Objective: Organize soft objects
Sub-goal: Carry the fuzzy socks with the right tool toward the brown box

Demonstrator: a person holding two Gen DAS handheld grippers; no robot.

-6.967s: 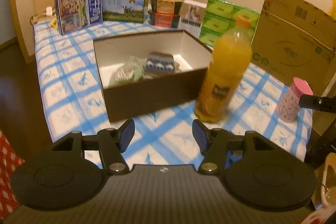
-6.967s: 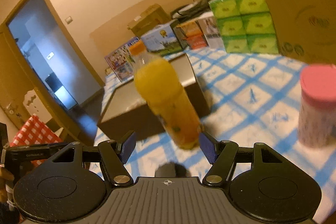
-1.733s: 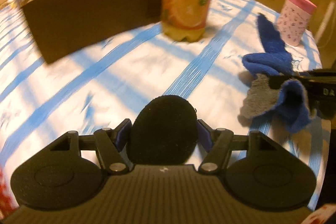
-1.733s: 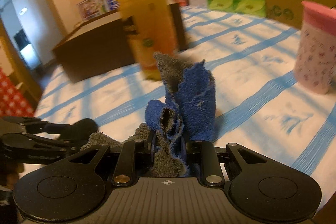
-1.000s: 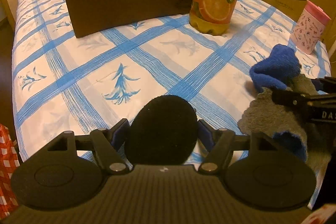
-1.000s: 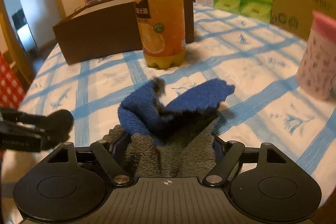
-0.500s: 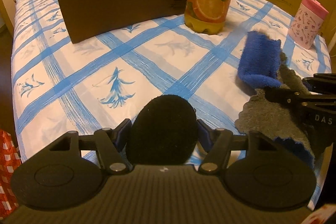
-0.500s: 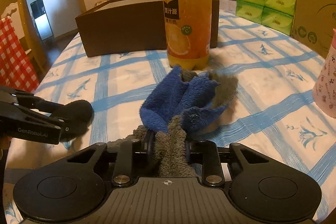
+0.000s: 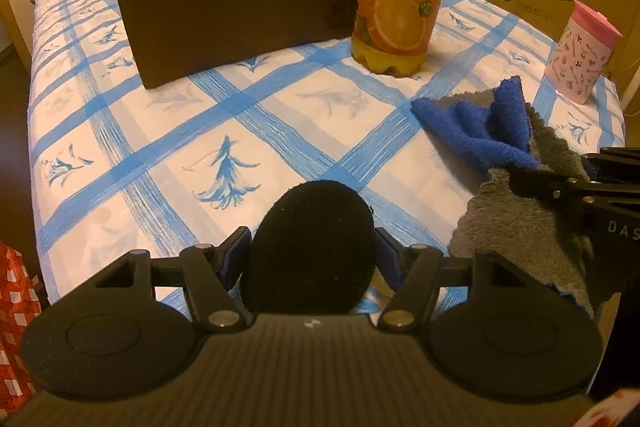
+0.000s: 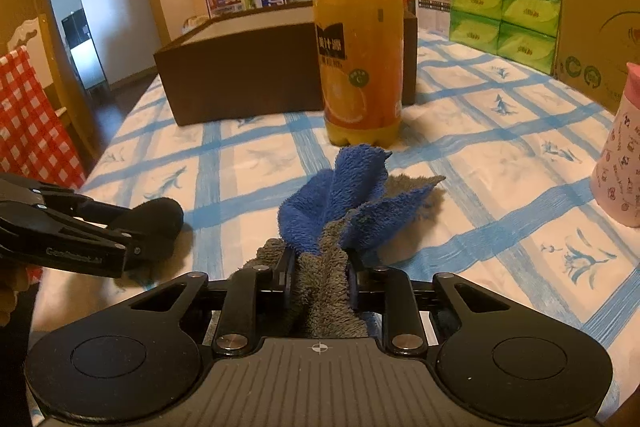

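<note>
Blue and grey terry cloth, thick and fuzzy, is bunched between the pads of the right gripper. The right gripper's jaws have just been closing and now pinch the cloth's grey end, while its blue folds fan out ahead and rest on the counter, which is covered in a white cloth with blue checks and small blue leaf prints. The towel lies near the counter's front edge, just in front of a tall orange juice bottle.

The left gripper is clamped on a black, rounded soft pad that fills the gap between its jaws; it hovers low over the counter to the left of the towel, apart from it.

The step in hand looks like the pick-up: both soft things are gripped but neither is stowed. Behind the bottle stands an open brown box, the likely place for them. The next move probably calls for lifting the towel clear so its loose folds do not drag against the bottle, then carrying it round or over the bottle to the box. A pink patterned cup stands at the right, well clear.
</note>
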